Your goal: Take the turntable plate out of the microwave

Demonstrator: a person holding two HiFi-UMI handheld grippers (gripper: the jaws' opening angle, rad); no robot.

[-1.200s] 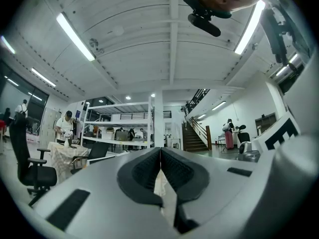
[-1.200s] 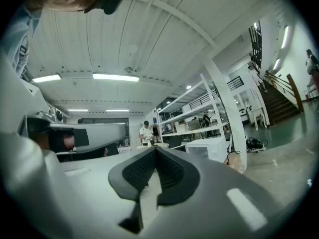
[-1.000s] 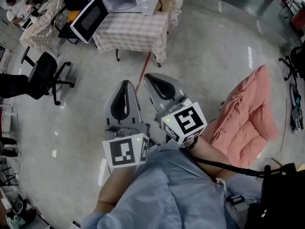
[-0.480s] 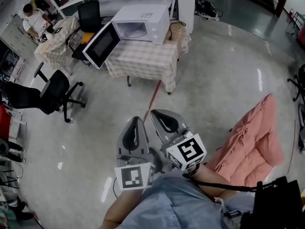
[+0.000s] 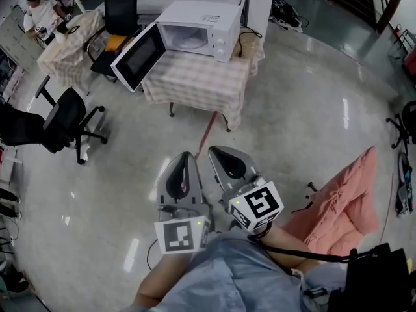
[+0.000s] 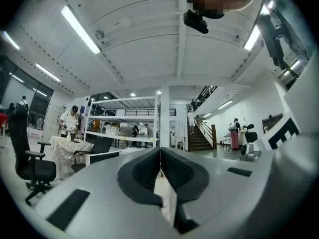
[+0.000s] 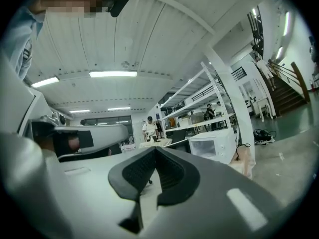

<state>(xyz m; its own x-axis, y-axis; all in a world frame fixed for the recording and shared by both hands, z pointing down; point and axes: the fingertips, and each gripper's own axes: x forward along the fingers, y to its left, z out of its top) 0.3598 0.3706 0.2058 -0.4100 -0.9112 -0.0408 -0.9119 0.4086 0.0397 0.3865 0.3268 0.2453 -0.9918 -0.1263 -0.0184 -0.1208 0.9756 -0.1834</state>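
Both tongs are closed and hold nothing. The left gripper [image 5: 184,156] and the right gripper [image 5: 215,150] each have the jaws pressed together, and they lie side by side in the lower middle of the head view. The microwave [image 5: 198,28] stands in the upper middle of the frame on a table [image 5: 201,83] with a checked cloth, well apart from both grippers. Its door [image 5: 138,56] is swung open to the left. Inside the open cavity the turntable plate is too small to make out.
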